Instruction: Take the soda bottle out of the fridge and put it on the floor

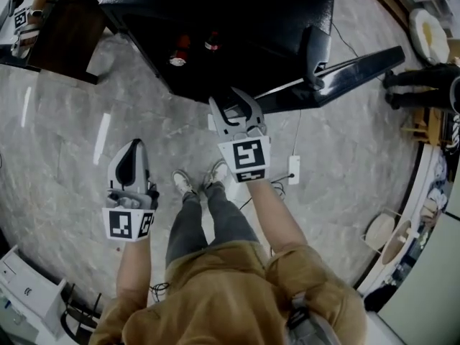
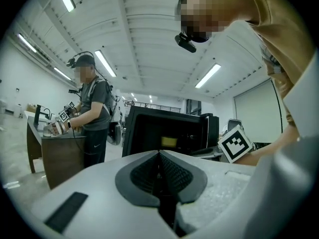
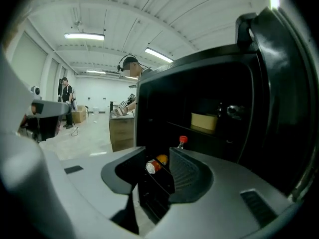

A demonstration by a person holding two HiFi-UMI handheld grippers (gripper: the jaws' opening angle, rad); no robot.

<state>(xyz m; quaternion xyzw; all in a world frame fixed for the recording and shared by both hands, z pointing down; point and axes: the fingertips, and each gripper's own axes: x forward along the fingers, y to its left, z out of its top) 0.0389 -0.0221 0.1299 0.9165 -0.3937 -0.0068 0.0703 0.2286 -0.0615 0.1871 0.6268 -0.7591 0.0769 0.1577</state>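
Notably, soda bottle in fridge is shown by right gripper view, not left's | left gripper closed, empty | right gripper parted, empty

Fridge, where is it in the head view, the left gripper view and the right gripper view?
Head view: the fridge sits at top centre, its door swung open to the right.
Left gripper view: the fridge is mid-frame, open front toward the camera.
Right gripper view: the fridge fills the right half, open.
Shared landmark: the wooden desk near it.
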